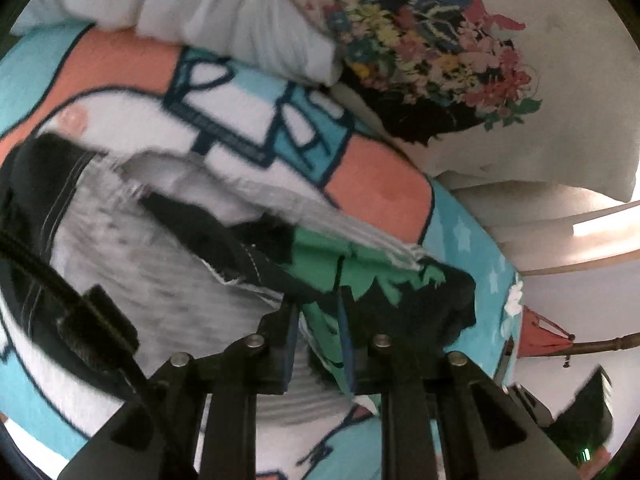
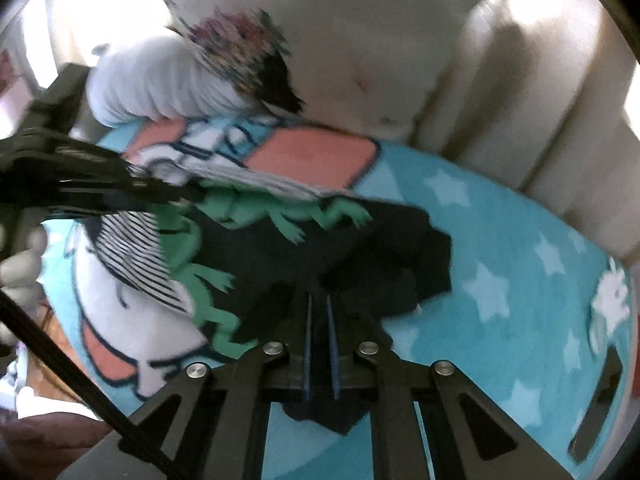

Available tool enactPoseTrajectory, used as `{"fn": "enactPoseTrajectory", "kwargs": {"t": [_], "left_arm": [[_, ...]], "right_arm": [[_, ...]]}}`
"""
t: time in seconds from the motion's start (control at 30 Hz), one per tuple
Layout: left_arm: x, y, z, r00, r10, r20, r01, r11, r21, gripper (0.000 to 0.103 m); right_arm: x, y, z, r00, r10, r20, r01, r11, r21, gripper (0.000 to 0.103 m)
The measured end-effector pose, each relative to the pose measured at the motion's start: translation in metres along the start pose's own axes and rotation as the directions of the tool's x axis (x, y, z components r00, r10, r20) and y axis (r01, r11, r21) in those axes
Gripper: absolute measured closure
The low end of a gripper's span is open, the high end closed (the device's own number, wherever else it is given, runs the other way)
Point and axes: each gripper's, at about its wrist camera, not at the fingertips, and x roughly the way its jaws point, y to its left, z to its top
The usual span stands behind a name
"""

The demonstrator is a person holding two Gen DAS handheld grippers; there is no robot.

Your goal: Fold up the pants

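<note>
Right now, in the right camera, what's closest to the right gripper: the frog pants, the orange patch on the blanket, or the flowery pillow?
1. Frog pants: pinched in the right gripper.
2. Orange patch: farther up the blanket, behind the pants.
3. Flowery pillow: farthest, top left.

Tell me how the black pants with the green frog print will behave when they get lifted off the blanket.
The pants look thin and crumpled, so they will likely droop from wherever they are pinched. The right tool and left tool each grip an edge, so the middle probably sags. They seem light; the fuzzy blanket may drag slightly.
</note>
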Motion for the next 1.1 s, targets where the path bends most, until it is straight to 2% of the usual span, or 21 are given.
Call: {"fn": "enactPoseTrajectory", "kwargs": {"t": [0.03,0.07,0.1,0.17,0.27,0.3,0.33,0.37,0.4,0.43,0.6,0.73,0.77,0.83,0.9,0.97,1.03,1.1], "left_arm": [[0.003,-0.001,0.003,1.0,0.008,0.002,-0.008,1.0,0.006,0.085],[0.007,-0.004,0.006,1.0,0.015,0.0,-0.015,1.0,0.009,0.085],[0.011,-0.006,0.009,1.0,0.02,-0.005,-0.02,1.0,0.007,0.085],[0.015,-0.008,0.013,1.0,0.028,-0.008,-0.028,1.0,0.008,0.085],[0.017,-0.01,0.015,1.0,0.031,-0.006,-0.031,0.999,0.014,0.085],[0.017,-0.011,0.016,1.0,0.03,-0.006,-0.03,0.999,0.013,0.085],[0.016,-0.009,0.017,1.0,0.029,-0.007,-0.029,1.0,0.012,0.085],[0.015,-0.007,0.017,1.0,0.027,-0.008,-0.027,1.0,0.012,0.085],[0.015,-0.007,0.017,1.0,0.026,-0.007,-0.026,1.0,0.014,0.085],[0.015,-0.007,0.018,1.0,0.028,-0.003,-0.028,0.999,0.017,0.085],[0.017,-0.008,0.024,0.999,0.035,0.014,-0.035,0.999,0.018,0.085],[0.019,-0.012,0.027,0.998,0.051,0.023,-0.052,0.998,0.04,0.081],[0.019,-0.012,0.026,0.998,0.055,0.024,-0.056,0.997,0.046,0.079],[0.016,-0.012,0.023,0.998,0.054,0.023,-0.055,0.997,0.052,0.075],[0.011,-0.011,0.02,0.999,0.041,0.023,-0.043,0.997,0.056,0.07],[0.003,-0.009,0.016,0.998,0.054,0.032,-0.056,0.996,0.064,0.057],[-0.007,-0.004,0.011,0.997,0.057,0.047,-0.06,0.996,0.065,0.053],[-0.015,0.003,0.008,0.997,0.057,0.05,-0.06,0.996,0.059,0.052]], "right_arm": [[-0.002,0.006,0.002,0.999,0.032,0.01,-0.032,0.999,-0.019,0.049],[-0.003,0.013,0.002,0.998,0.057,0.012,-0.057,0.998,-0.036,0.031],[-0.003,0.018,0.001,0.998,0.068,0.018,-0.067,0.997,-0.046,0.02],[0.002,0.036,-0.007,0.996,0.083,0.024,-0.08,0.991,-0.106,0.02],[0.019,0.053,-0.018,1.0,0.023,0.003,-0.023,0.986,-0.168,0.02],[0.023,0.053,-0.02,1.0,0.002,0.003,-0.002,0.983,-0.182,0.023],[0.031,0.055,-0.022,0.999,-0.044,-0.005,0.042,0.977,-0.208,0.035],[0.036,0.054,-0.023,0.997,-0.072,-0.017,0.067,0.973,-0.22,0.074],[0.041,0.05,-0.022,0.996,-0.078,-0.044,0.067,0.974,-0.216,0.095],[0.043,0.042,-0.019,0.996,-0.056,-0.068,0.043,0.983,-0.177,0.095],[0.03,0.01,0.009,1.0,0.001,-0.026,-0.002,0.999,-0.049,0.095],[0.049,-0.021,0.038,0.999,-0.034,-0.023,0.035,0.999,0.039,0.093],[0.055,-0.026,0.042,0.998,-0.048,-0.027,0.05,0.997,0.056,0.089],[0.072,-0.041,0.05,0.995,-0.085,-0.047,0.09,0.99,0.109,0.064],[0.08,-0.053,0.055,0.993,-0.099,-0.059,0.107,0.983,0.151,0.061],[0.077,-0.063,0.058,0.996,-0.082,-0.044,0.089,0.974,0.207,0.058],[0.068,-0.068,0.056,0.994,-0.107,-0.018,0.108,0.965,0.238,0.033],[0.061,-0.075,0.054,0.992,-0.126,0.004,0.12,0.955,0.271,0.031]]}}
